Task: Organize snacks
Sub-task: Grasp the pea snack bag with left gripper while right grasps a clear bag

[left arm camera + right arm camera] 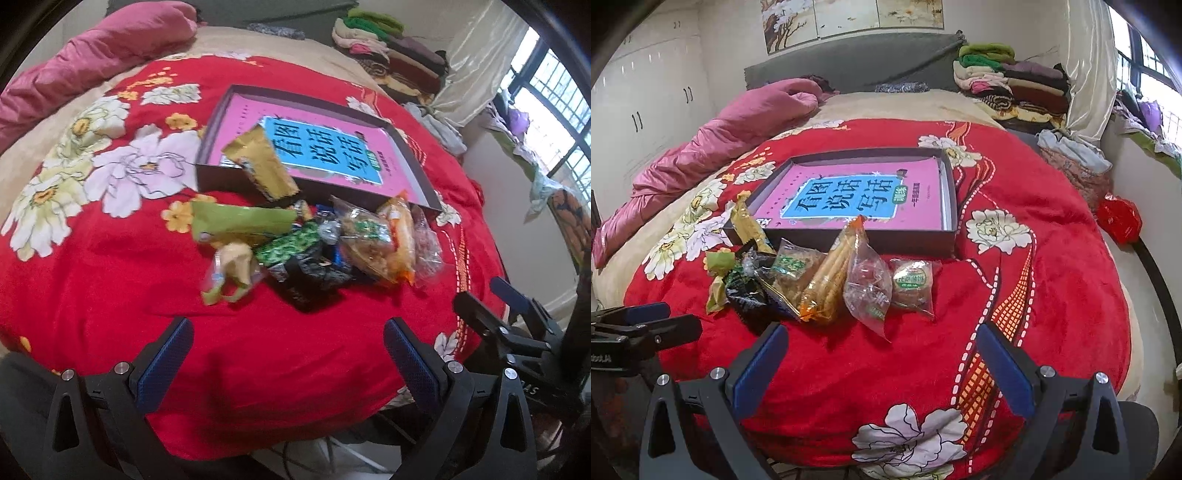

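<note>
Orange snack packet (827, 280) lies lengthwise, pointing toward box (849, 236).

Showing on the left gripper (288, 354) two black triangular fingers (74, 413) with cut-out windows, blue dimpled pads (162, 365) lining the inner faces, and round silver screws (121, 368) sitting at the joints. Wearing the same black frame, blue pads and silver screws on the right gripper (881, 363).
</note>
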Tool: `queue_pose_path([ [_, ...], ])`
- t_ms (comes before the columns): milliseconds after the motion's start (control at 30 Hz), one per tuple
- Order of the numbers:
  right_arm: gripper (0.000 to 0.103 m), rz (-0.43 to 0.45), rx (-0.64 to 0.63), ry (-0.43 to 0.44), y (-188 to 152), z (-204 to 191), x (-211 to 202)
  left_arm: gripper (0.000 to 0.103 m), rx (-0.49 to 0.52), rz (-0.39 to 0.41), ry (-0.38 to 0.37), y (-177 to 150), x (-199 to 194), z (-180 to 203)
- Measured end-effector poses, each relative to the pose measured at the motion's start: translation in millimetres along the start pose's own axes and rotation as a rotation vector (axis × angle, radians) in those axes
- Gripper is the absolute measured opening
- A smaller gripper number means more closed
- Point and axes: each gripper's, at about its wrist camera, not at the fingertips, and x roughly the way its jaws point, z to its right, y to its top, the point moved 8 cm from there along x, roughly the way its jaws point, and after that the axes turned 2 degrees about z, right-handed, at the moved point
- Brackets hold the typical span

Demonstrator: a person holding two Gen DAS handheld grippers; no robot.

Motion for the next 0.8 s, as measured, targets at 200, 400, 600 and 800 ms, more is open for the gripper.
queue_pose_path([
  [200,0.100,-0.018,0.013,-0.013,3,10,13,0.096,-0.043,-0.045,-0.036,4,22,8],
  [400,0.089,-0.015,-0.087,-0.069,6,4,27,0.083,-0.126,-0.088,-0.074,4,40,7],
  [600,0.071,0.021,-0.262,-0.124,10,-17,36,0.068,-0.192,-0.093,-0.101,9,54,1],
  [800,0.055,-0.001,-0.288,-0.106,12,-18,52,0.066,-0.228,-0.093,-0.120,16,64,2],
])
